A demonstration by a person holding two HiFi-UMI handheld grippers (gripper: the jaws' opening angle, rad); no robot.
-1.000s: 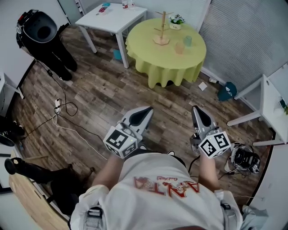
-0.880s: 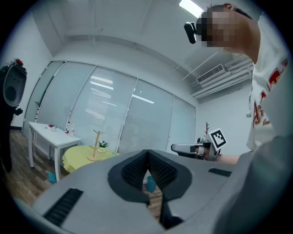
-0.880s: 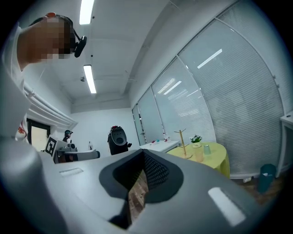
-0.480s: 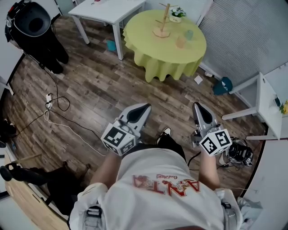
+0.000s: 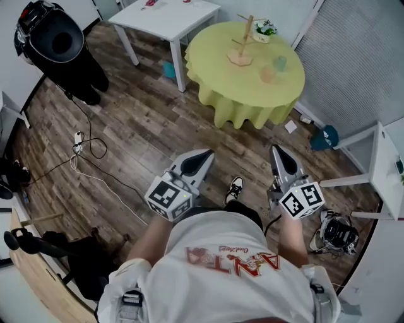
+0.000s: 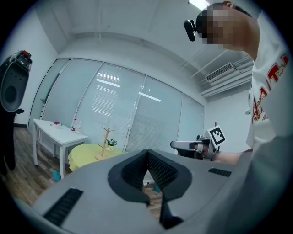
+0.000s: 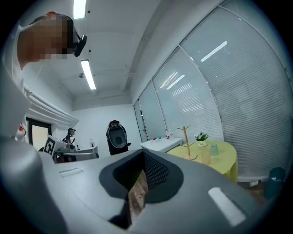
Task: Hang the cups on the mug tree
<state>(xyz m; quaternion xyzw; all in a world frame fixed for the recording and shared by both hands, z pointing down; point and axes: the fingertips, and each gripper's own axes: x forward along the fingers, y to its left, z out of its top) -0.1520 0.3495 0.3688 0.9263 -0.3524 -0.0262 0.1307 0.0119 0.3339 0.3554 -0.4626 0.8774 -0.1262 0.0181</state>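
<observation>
Far ahead, a round table under a yellow-green cloth (image 5: 235, 94) carries the wooden mug tree (image 5: 243, 44), an orange cup (image 5: 267, 74) and a green cup (image 5: 280, 63). No cup hangs on the tree. My left gripper (image 5: 203, 155) and right gripper (image 5: 278, 153) are held side by side at waist height over the wooden floor, well short of the table. Both are shut with nothing between the jaws. From the left gripper (image 6: 147, 153) the mug tree (image 6: 106, 144) looks small. In the right gripper view, the right gripper (image 7: 143, 155) faces the mug tree (image 7: 186, 141), the orange cup (image 7: 205, 156) and the green cup (image 7: 214, 149).
A small potted plant (image 5: 264, 30) stands behind the tree. A white table (image 5: 170, 16) is left of the round one, another white table (image 5: 388, 170) at the right. A black machine (image 5: 57, 41) stands far left. Cables (image 5: 88, 145) lie on the floor, with a headset-like object (image 5: 334, 233) at right.
The head view has shifted a little, and a shoe has come into view between the grippers. Both grippers keep the same pose and stay shut.
</observation>
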